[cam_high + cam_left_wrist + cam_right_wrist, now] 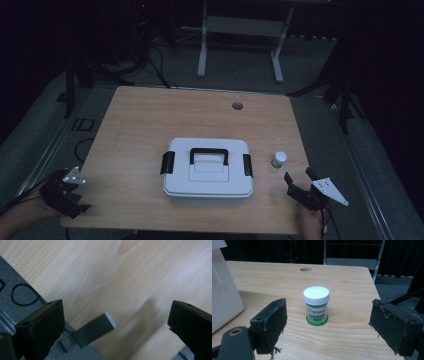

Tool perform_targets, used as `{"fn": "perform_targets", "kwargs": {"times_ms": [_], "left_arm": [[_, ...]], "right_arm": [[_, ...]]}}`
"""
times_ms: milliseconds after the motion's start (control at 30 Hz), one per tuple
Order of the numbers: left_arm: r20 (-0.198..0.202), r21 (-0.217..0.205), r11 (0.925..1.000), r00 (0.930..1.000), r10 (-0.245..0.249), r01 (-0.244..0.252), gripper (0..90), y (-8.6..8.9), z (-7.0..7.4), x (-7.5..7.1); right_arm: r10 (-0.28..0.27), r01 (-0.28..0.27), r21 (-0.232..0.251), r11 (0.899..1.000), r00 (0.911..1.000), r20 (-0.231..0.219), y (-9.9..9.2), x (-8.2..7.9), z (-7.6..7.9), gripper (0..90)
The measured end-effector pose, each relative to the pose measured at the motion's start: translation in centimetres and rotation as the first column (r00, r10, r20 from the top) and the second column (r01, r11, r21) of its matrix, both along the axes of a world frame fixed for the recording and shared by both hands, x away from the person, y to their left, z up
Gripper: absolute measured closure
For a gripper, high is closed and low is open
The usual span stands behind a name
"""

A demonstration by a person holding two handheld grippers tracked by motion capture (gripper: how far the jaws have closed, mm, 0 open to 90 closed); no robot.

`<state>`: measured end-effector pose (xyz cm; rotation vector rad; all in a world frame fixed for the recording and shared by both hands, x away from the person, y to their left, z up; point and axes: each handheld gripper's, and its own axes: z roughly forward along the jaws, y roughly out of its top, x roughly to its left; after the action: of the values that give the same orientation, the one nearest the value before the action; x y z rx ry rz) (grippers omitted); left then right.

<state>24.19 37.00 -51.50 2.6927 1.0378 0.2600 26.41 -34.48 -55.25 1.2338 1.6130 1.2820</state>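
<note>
Facing the small jar [316, 305] with white lid and green label, the right tool [327, 327] has its jaws wide apart and holds nothing. This jar stands upright near the right edge of the desk [140, 120], just beside the white storage box [207, 170]. If 1 jaw meets it before the other, it may tip and roll off that edge. At the front left corner, the left tool [115, 322] is also spread and empty.

Dim room; grey carpet floor [320, 135]; wooden table [150, 115]; white-legged desk frame [240, 30] behind; black cables [157, 65] on floor.
</note>
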Motion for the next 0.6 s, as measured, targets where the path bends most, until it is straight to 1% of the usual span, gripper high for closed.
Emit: {"fn": "perform_targets", "kwargs": {"times_ms": [33, 67, 100, 133, 200, 233, 267, 300, 333, 367, 400, 433, 467, 500, 533, 567, 600], "left_arm": [[-0.01, 0.026, 0.9997, 0.9999, -0.003, 0.003, 0.6, -0.2, 0.1, 0.1], [-0.01, 0.026, 0.9997, 0.9999, -0.003, 0.003, 0.6, -0.2, 0.1, 0.1], [-0.056, 0.077, 0.9967, 0.9982, -0.021, 0.026, 0.6, -0.6, 0.4, 0.5], [-0.056, 0.077, 0.9967, 0.9982, -0.021, 0.026, 0.6, -0.6, 0.4, 0.5], [-0.089, 0.11, 0.993, 0.9954, -0.034, 0.044, 0.6, -0.9, 0.8, 0.7], [-0.094, 0.123, 0.9912, 0.9949, -0.037, 0.048, 0.6, -1.0, 0.9, 0.8], [-0.128, 0.141, 0.9881, 0.9909, -0.044, 0.062, 0.6, -1.2, 1.2, 1.0], [-0.134, 0.161, 0.9847, 0.9899, -0.046, 0.068, 0.6, -1.4, 1.2, 1.1], [-0.134, 0.161, 0.9847, 0.9899, -0.046, 0.068, 0.6, -1.4, 1.2, 1.1], [-0.16, 0.187, 0.9794, 0.986, -0.047, 0.077, 0.6, -1.6, 1.4, 1.2], [-0.162, 0.208, 0.974, 0.9852, -0.055, 0.089, 0.6, -1.8, 1.6, 1.3], [-0.162, 0.208, 0.974, 0.9852, -0.055, 0.089, 0.6, -1.8, 1.6, 1.3], [-0.18, 0.23, 0.9684, 0.9821, -0.055, 0.096, 0.6, -2.1, 1.9, 1.5], [-0.189, 0.231, 0.9675, 0.9802, -0.059, 0.103, 0.6, -2.3, 2.2, 1.5], [-0.204, 0.222, 0.9697, 0.9773, -0.056, 0.102, 0.6, -2.5, 2.4, 1.7], [-0.2, 0.226, 0.9683, 0.978, -0.06, 0.105, 0.6, -2.7, 2.6, 1.8], [-0.196, 0.224, 0.9685, 0.9784, -0.065, 0.109, 0.6, -3.0, 2.9, 1.9]], "right_arm": [[0.0, 0.0, -0.001, 1.0, 1.0, -0.001, 0.0, 0.0, 0.0, 13.9], [0.0, 0.0, -0.001, 1.0, 1.0, -0.001, 0.0, 0.0, 0.0, 13.9], [0.002, -0.002, -0.003, 1.0, 1.0, -0.001, 0.0, 0.0, 0.0, 13.8], [0.002, -0.002, -0.003, 1.0, 1.0, -0.001, 0.0, 0.0, 0.0, 13.8], [0.002, -0.002, 0.001, 1.0, 1.0, -0.001, 0.0, 0.0, 0.0, 13.9], [0.002, -0.002, 0.001, 1.0, 1.0, -0.001, 0.0, 0.0, 0.0, 13.9], [0.002, -0.002, 0.001, 1.0, 1.0, -0.001, 0.0, 0.0, 0.0, 13.9], [0.003, -0.003, 0.001, 1.0, 1.0, -0.001, 0.0, 0.0, 0.0, 13.8], [0.003, -0.003, 0.001, 1.0, 1.0, -0.001, 0.0, 0.0, 0.0, 13.8], [0.004, -0.004, 0.002, 1.0, 1.0, -0.001, 0.0, 0.0, 0.0, 13.8], [0.004, -0.004, 0.003, 1.0, 1.0, -0.001, 0.0, 0.0, 0.0, 13.9], [0.004, -0.004, 0.003, 1.0, 1.0, -0.001, 0.0, 0.0, 0.0, 13.9], [0.004, -0.004, 0.003, 1.0, 1.0, -0.001, 0.0, 0.0, 0.0, 13.8], [0.004, -0.004, 0.003, 1.0, 1.0, -0.001, 0.0, 0.0, 0.0, 13.8], [0.004, -0.004, 0.003, 1.0, 1.0, -0.003, 0.0, 0.0, 0.0, 13.8], [0.005, -0.005, 0.001, 1.0, 1.0, -0.004, 0.0, 0.0, 0.0, 13.8], [0.005, -0.005, 0.001, 1.0, 1.0, -0.004, 0.0, 0.0, 0.0, 13.8]]}}
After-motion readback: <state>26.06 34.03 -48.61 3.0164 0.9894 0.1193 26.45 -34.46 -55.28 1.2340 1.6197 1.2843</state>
